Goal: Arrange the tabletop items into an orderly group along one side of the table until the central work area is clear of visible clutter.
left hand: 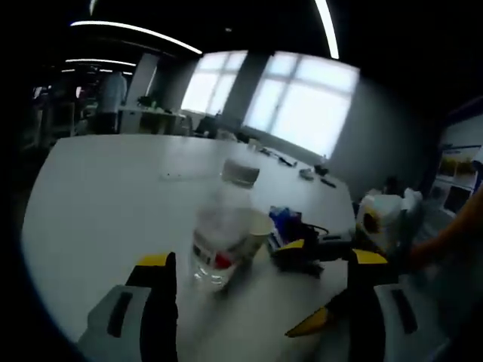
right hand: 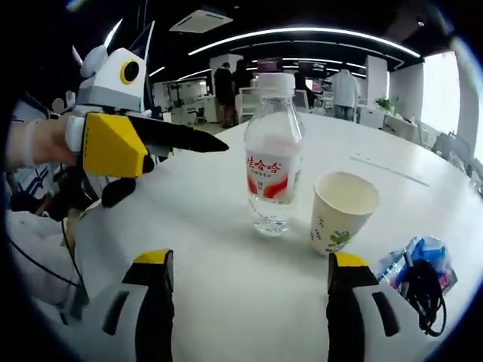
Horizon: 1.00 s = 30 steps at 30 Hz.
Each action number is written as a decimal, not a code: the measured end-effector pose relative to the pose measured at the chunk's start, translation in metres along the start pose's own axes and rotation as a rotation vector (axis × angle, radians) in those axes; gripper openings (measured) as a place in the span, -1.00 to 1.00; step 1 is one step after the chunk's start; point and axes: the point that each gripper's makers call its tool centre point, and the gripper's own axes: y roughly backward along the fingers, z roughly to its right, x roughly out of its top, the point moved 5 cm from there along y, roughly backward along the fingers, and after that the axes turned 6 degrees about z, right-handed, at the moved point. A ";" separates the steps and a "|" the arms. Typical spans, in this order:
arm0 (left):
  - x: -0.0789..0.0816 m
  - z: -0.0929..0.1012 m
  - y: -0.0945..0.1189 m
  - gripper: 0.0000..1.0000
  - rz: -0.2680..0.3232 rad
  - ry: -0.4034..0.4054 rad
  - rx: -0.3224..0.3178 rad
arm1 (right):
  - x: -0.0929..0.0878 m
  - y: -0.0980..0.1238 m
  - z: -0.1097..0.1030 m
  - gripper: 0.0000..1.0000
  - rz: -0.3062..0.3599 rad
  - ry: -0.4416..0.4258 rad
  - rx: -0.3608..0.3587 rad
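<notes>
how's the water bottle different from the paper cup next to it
The water bottle is clear plastic with a red and white label; the paper cup is opaque cream with a green print. The bottle is capped, the cup open-topped. The bottle stands taller than the cup. Both stand upright on the white table, apart.

Bottle (right hand: 272, 158) upright on table (right hand: 211, 286), cup (right hand: 341, 211) just right, pouch (right hand: 423, 264) further right

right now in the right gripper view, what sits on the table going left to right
other tongs held in from the left → water bottle → paper cup → blue packet with black cable
</notes>
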 end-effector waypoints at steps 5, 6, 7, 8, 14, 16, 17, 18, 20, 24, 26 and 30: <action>0.000 0.005 0.001 0.80 0.012 0.000 0.003 | 0.005 0.013 0.007 0.62 0.015 -0.004 -0.019; 0.000 0.006 0.001 0.80 0.015 0.001 0.003 | 0.006 0.016 0.008 0.61 0.018 0.011 -0.020; 0.000 0.007 0.001 0.80 0.020 0.002 0.004 | 0.007 0.019 0.009 0.61 0.023 0.011 -0.023; -0.001 0.008 0.001 0.79 0.019 0.004 0.007 | 0.007 0.021 0.011 0.61 0.018 0.004 -0.017; -0.009 0.016 0.006 0.79 0.026 0.026 0.019 | 0.012 0.041 0.034 0.62 0.043 -0.089 -0.036; -0.013 0.018 0.007 0.78 0.030 0.041 0.023 | 0.015 0.049 0.044 0.62 0.050 -0.091 -0.036; -0.014 0.018 0.007 0.78 0.029 0.042 0.027 | 0.015 0.054 0.053 0.62 0.048 -0.077 -0.054; -0.015 0.019 0.008 0.78 0.028 0.042 0.028 | 0.015 0.056 0.058 0.62 0.050 -0.084 -0.062; -0.016 0.022 0.008 0.77 0.029 0.046 0.031 | 0.014 0.066 0.070 0.64 0.055 -0.113 -0.069; -0.014 0.025 0.008 0.77 0.036 0.050 0.034 | 0.010 0.088 0.093 0.64 0.058 -0.135 -0.100; -0.013 0.028 0.006 0.78 0.033 0.045 0.035 | 0.006 0.098 0.108 0.64 0.052 -0.147 -0.117; -0.013 0.034 0.002 0.79 0.025 0.037 0.025 | 0.002 0.117 0.131 0.63 0.060 -0.217 -0.158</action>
